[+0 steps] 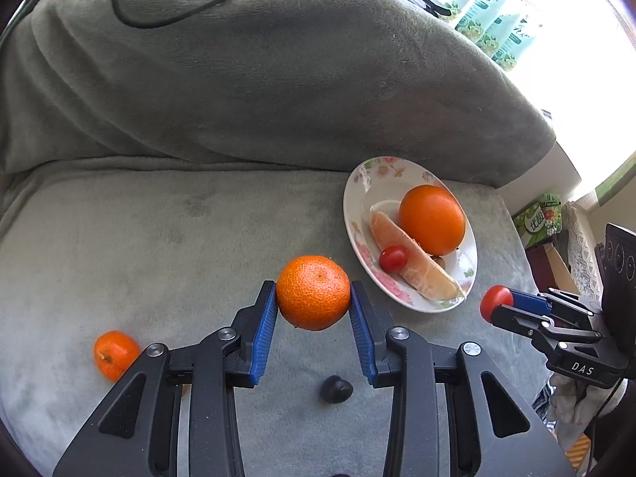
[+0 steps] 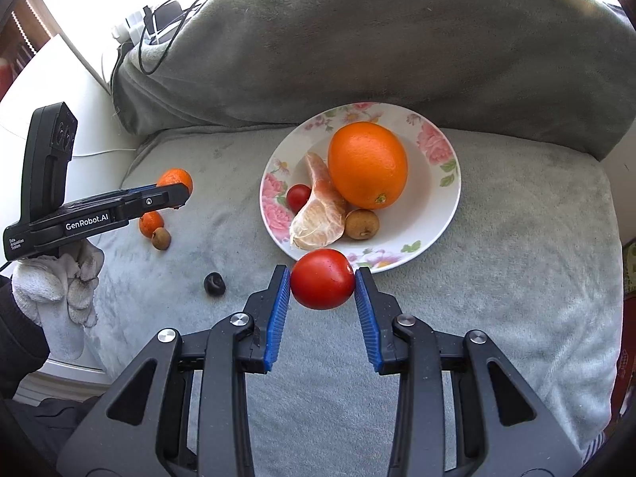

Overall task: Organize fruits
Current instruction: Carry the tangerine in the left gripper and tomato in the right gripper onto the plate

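Observation:
My left gripper (image 1: pixel 313 298) is shut on a mandarin (image 1: pixel 313 292), held above the grey cushion, left of the floral plate (image 1: pixel 359 194). My right gripper (image 2: pixel 322 284) is shut on a red tomato (image 2: pixel 322 278), just at the near rim of the plate (image 2: pixel 445 198). The plate holds a large orange (image 2: pixel 367 165), a peeled citrus segment (image 2: pixel 320 214), a cherry tomato (image 2: pixel 298 196) and a small brown fruit (image 2: pixel 361 223). In the right wrist view the left gripper (image 2: pixel 181 194) shows at the left with the mandarin (image 2: pixel 175 179).
On the cushion (image 2: pixel 497 278) lie a small mandarin (image 1: pixel 115 353), also seen in the right wrist view (image 2: pixel 151 223), a brown fruit (image 2: pixel 161 237) and a dark fruit (image 2: pixel 214 283). A grey back cushion (image 1: pixel 258 79) rises behind. A cable (image 1: pixel 159 20) lies on it.

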The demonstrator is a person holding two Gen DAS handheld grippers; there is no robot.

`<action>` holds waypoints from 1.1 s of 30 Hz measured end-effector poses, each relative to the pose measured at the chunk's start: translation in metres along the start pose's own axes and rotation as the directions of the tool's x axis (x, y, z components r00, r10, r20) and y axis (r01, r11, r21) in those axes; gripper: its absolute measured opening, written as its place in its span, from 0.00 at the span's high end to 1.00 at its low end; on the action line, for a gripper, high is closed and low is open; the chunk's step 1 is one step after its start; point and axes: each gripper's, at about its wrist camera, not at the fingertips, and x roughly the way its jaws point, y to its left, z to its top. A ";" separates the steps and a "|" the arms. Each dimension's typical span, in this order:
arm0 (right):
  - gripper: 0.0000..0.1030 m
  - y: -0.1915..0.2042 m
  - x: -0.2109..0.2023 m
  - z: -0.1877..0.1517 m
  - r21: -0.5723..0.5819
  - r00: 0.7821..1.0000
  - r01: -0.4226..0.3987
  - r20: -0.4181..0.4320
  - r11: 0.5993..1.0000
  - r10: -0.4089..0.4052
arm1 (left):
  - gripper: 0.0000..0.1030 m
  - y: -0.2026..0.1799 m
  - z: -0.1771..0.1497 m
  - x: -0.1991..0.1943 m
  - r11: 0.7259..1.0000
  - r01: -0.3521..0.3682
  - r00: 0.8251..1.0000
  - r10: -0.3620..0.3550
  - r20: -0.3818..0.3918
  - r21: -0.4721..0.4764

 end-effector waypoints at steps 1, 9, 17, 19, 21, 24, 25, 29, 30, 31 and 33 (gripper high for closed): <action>0.66 -0.002 -0.001 0.001 0.003 1.000 0.003 0.002 1.000 -0.003 | 0.66 -0.003 0.003 0.002 1.000 0.002 1.000 -0.002 0.000 0.008; 0.66 -0.021 0.003 0.006 0.038 1.000 0.020 0.008 0.999 -0.020 | 0.66 -0.024 0.025 0.019 0.997 0.004 1.000 -0.004 -0.008 0.074; 0.66 -0.032 0.009 0.012 0.049 0.999 0.032 0.005 0.998 -0.032 | 0.66 -0.037 0.042 0.036 0.994 0.006 1.000 -0.004 -0.021 0.112; 0.66 -0.034 0.011 0.013 0.052 0.999 0.033 0.004 0.998 -0.033 | 0.66 -0.040 0.046 0.040 0.993 0.007 1.000 -0.004 -0.025 0.118; 0.66 -0.035 0.013 0.015 0.052 0.999 0.035 0.002 0.998 -0.035 | 0.66 -0.042 0.050 0.043 0.992 0.007 1.000 -0.003 -0.028 0.126; 0.66 -0.037 0.016 0.017 0.052 0.999 0.036 -0.001 0.998 -0.036 | 0.66 -0.046 0.055 0.048 0.991 0.009 0.999 -0.005 -0.032 0.133; 0.66 -0.037 0.016 0.018 0.052 0.999 0.038 -0.002 0.998 -0.038 | 0.66 -0.047 0.057 0.050 0.991 0.009 0.999 -0.005 -0.033 0.135; 0.66 -0.039 0.020 0.020 0.055 0.999 0.039 -0.008 0.998 -0.038 | 0.66 -0.051 0.062 0.054 0.990 0.012 0.999 -0.007 -0.035 0.138; 0.66 -0.039 0.021 0.020 0.056 0.999 0.039 -0.008 0.998 -0.038 | 0.66 -0.052 0.063 0.055 0.990 0.012 0.999 -0.008 -0.034 0.140; 0.66 -0.039 0.022 0.020 0.056 0.999 0.040 -0.009 0.998 -0.039 | 0.66 -0.052 0.065 0.056 0.990 0.015 0.999 -0.010 -0.035 0.142; 0.66 -0.039 0.023 0.021 0.056 0.999 0.038 -0.011 0.998 -0.038 | 0.66 -0.054 0.067 0.057 0.989 0.017 0.999 -0.012 -0.036 0.144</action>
